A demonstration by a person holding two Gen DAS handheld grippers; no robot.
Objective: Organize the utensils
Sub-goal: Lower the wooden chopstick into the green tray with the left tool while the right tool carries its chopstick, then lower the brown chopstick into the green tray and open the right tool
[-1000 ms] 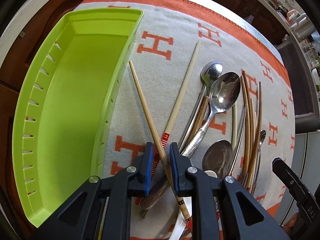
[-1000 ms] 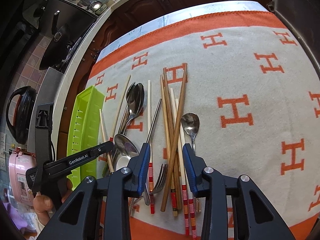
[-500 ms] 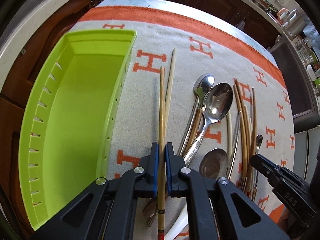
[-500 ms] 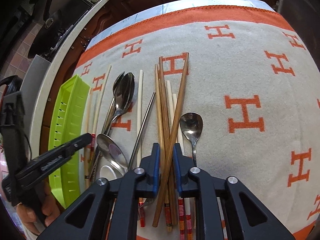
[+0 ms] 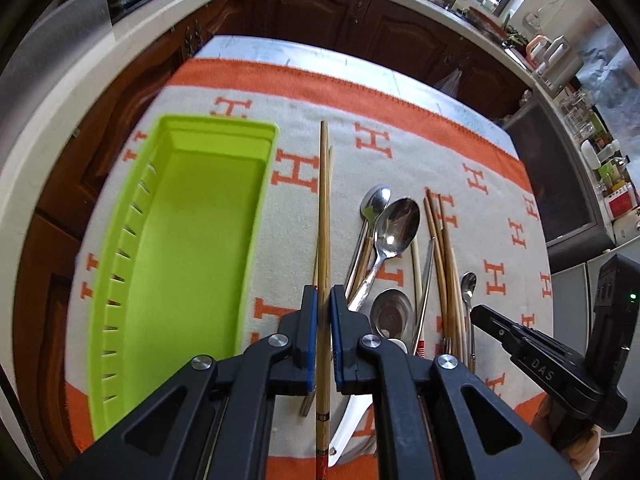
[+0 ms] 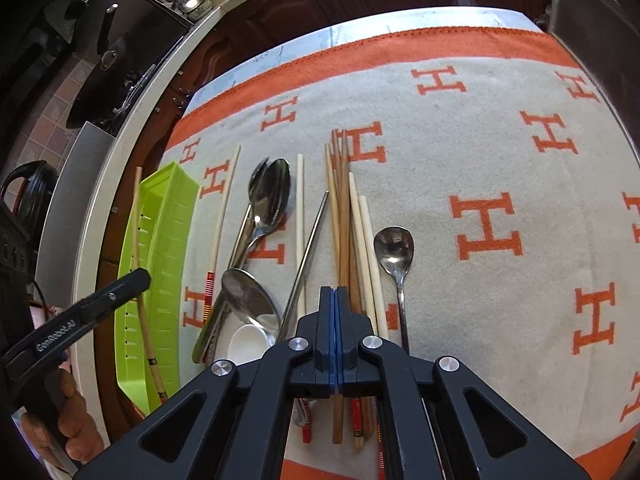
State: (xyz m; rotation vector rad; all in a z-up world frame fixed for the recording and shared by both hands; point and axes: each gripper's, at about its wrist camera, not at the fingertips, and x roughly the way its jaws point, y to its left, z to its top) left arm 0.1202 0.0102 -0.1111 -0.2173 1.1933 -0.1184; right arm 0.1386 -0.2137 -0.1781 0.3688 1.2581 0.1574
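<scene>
Left hand-held gripper (image 5: 324,312) pinches a bamboo chopstick (image 5: 323,216), lifted, green tray (image 5: 120,248) just to its left. Right hand-held gripper (image 6: 335,300) is pressed onto a brown chopstick (image 6: 343,216) in the pile. Step in hand: carrying. Next move likely calls for swinging left, releasing inside the tray.

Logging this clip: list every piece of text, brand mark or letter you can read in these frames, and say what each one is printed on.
"GenRobot.AI": white lettering on the side of the left claw, right wrist view.
"DAS": visible part of a label on the right claw, left wrist view; the rest is cut off.
"H": orange letter repeated across the blanket.
Dark marks near the end of the held chopstick: too small to read.
Containers on the counter shelf: labels blurred.
</scene>
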